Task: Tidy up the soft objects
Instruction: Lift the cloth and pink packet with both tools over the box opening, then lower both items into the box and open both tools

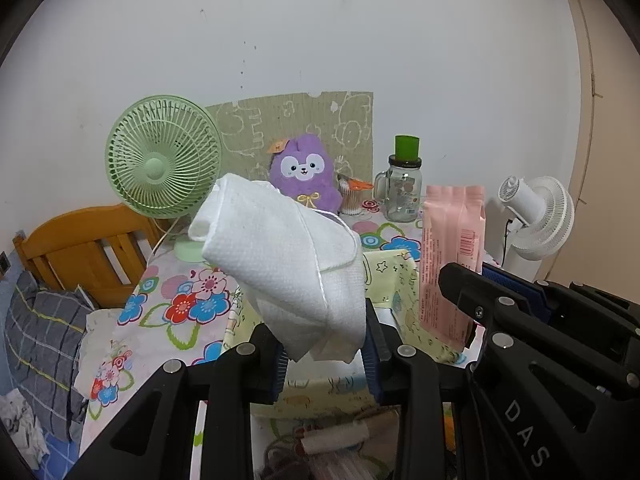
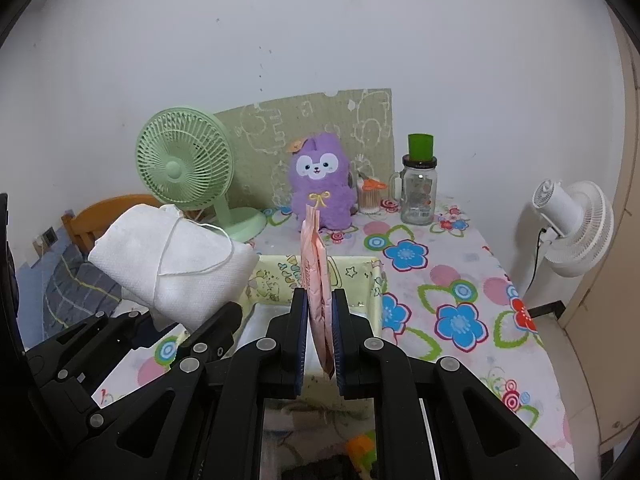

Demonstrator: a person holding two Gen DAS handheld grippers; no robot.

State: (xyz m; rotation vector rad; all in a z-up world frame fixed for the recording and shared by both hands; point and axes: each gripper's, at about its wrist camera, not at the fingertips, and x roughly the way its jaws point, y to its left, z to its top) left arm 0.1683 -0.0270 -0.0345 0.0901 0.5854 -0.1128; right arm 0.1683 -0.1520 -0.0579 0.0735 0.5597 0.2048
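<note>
The table [image 2: 472, 264], covered in a flowered cloth, stands against the white wall and serves as the reference for what follows. Beyond its left edge lies a bed with a wooden headboard [image 1: 80, 248] and a grey checked blanket [image 1: 40, 344]. Off its right edge stands a white fan [image 2: 576, 228] on a pole.

At the table's back, a green patterned board [image 2: 312, 128] leans on the wall. A green desk fan [image 1: 162, 164] stands at the back left corner. A purple plush toy [image 2: 322, 182] sits at the back centre, in front of the board. To its right are a glass mug jar [image 2: 418, 192] with a green cup on its lid, and a small container of cotton swabs [image 2: 370, 200] between toy and jar.

On the table's near centre rests a yellow fabric basket [image 2: 360, 276] printed with cartoon figures, with a white item inside; what it is cannot be made out.

The left gripper [image 1: 326, 356] is raised over the near left part of the table, fingers clamped on a folded white cloth [image 1: 288, 256] with a thin cord looped about it. The right gripper [image 2: 320, 338] is above the basket, fingers narrow and closed on a pink packet [image 2: 316, 276], held edge-on and upright.
</note>
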